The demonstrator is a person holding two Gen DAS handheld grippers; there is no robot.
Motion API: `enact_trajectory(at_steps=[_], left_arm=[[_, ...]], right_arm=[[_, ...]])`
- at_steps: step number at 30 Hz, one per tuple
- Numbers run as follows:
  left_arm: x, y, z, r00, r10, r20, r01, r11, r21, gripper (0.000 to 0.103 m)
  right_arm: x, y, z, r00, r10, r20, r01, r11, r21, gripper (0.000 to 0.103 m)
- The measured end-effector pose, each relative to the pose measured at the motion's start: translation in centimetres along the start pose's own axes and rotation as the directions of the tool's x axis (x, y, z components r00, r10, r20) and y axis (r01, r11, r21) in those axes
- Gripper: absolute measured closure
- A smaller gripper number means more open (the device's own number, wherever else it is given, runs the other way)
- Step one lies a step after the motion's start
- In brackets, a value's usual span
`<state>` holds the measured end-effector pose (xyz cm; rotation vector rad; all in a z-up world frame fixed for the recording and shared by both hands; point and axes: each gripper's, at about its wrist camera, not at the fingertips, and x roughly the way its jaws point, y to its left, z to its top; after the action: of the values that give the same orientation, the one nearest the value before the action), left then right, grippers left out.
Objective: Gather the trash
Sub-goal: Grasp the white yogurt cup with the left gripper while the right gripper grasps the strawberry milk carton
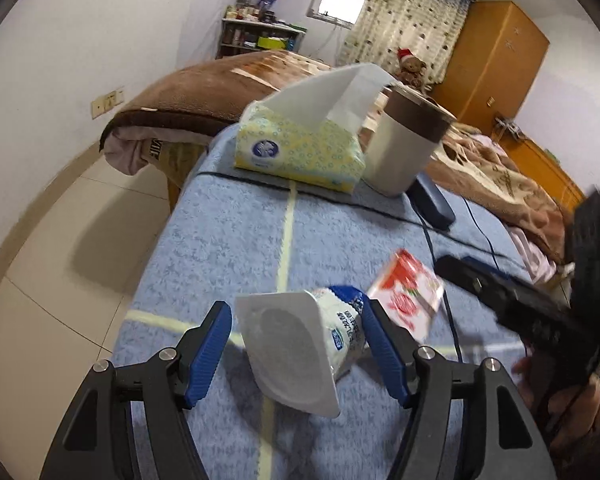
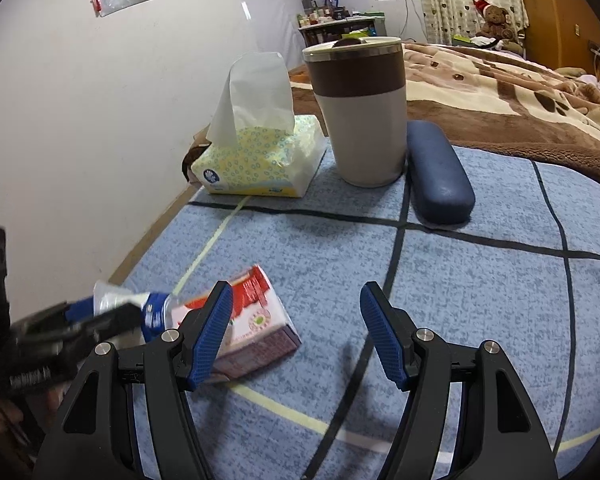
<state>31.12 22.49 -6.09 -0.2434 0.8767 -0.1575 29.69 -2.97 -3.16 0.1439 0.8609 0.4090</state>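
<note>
A white yogurt cup (image 1: 300, 344) with a blue label lies on its side on the blue cloth, between the fingers of my left gripper (image 1: 296, 316). The jaws are open around it, the right pad close to its side. A red and white carton (image 1: 406, 294) lies just beyond it; it also shows in the right wrist view (image 2: 256, 324). My right gripper (image 2: 296, 300) is open and empty, just right of the carton. The grey and brown lidded bin (image 2: 360, 112) stands at the back, also in the left wrist view (image 1: 404, 144).
A yellow tissue pack (image 2: 256, 156) sits left of the bin and a dark blue glasses case (image 2: 438, 172) right of it. A bed with a brown blanket (image 2: 500, 92) lies behind. The table edge drops to tiled floor (image 1: 60, 240) on the left.
</note>
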Motion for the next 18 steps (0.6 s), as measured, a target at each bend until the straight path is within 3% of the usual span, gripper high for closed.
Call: enact_trajectory(at_steps=[2,8,12,15,18], left_arm=[[0.0,-0.4,-0.6,1.000,-0.012,-0.023,0.013,1.000,0.020,0.035],[-0.4,-1.1,-1.8,0.997,0.077,-0.015,-0.076,0.994,0.076,0.035],[-0.4,0.2,-1.7,0.997,0.082,-0.017,-0.081,0.996,0.020,0.033],[-0.5,0.9,-1.8,0.989,0.150,-0.003,-0.150,0.989,0.001,0.033],[-0.6,1.6,-1.7,0.988,0.152,0.003,-0.152,0.988,-0.016,0.033]], right_arm=[[0.4,-0.1,0.2,1.000,0.022,-0.014,-0.022,1.000,0.018,0.036],[1.3,0.1,-0.1,0.998,0.048,-0.048,-0.046,0.998,0.039,0.036],[1.8,0.7,-0.2,0.996,0.065,-0.066,-0.062,0.997,0.055,0.036],[2.3,1.4,0.0,0.994,0.079,-0.076,-0.073,0.994,0.076,0.035],[2.6,1.8,0.1,0.995,0.046,-0.088,-0.039,0.996,0.080,0.032]])
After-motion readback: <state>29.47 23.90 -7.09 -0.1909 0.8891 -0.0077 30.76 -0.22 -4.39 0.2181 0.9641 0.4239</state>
